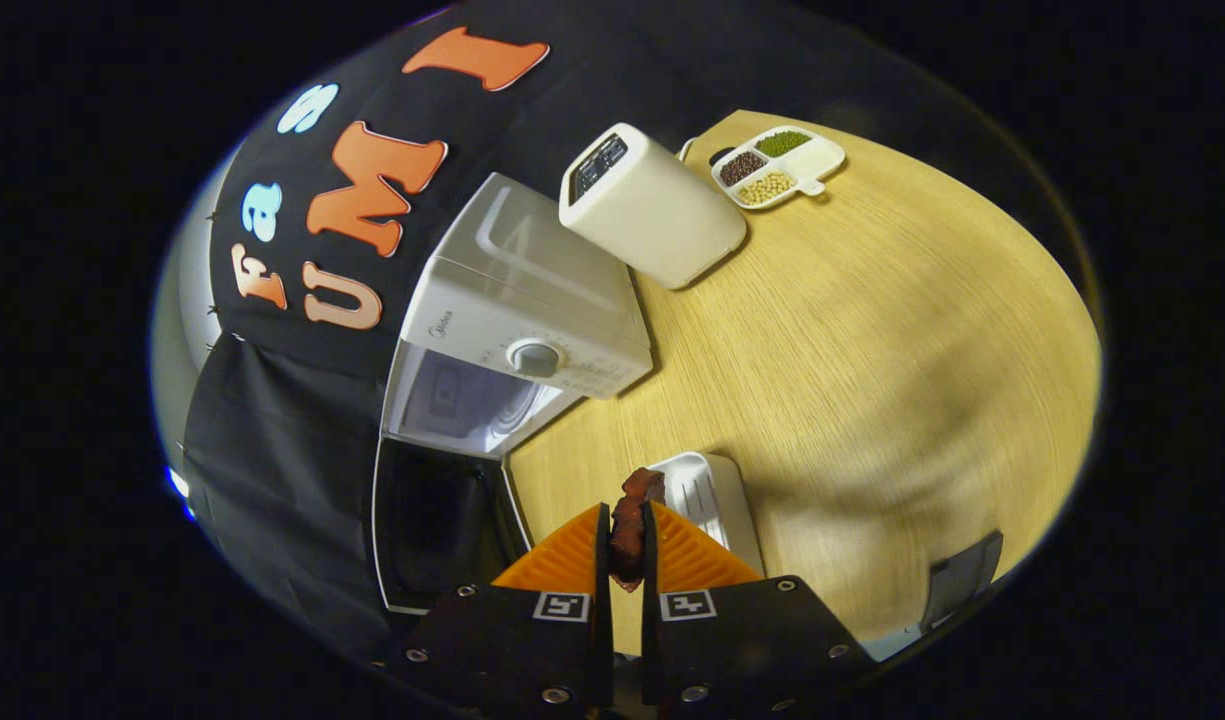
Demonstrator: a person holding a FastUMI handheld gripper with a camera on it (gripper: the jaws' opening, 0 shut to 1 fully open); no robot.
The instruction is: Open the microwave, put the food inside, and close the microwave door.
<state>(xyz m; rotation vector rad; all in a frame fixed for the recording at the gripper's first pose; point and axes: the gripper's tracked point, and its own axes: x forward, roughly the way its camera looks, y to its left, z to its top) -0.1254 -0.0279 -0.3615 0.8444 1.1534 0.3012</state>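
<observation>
Now the gripper [624, 535] pinches a dark reddish piece of food [634, 520] between both fingers; beyond them stands the white microwave [532, 310], door [437, 520] open.

Tool [624, 540] sits tipped over to one side, w/ its two fingers [572, 555] pointing fwd & nearly together; just a thin gap betw. them; both fingers squeeze a small dark reddish piece of food [632, 520]; one finger on each side of it; top of the food pokes out past the tips; tool is up above the tabletop [872, 350], not touching it
</observation>
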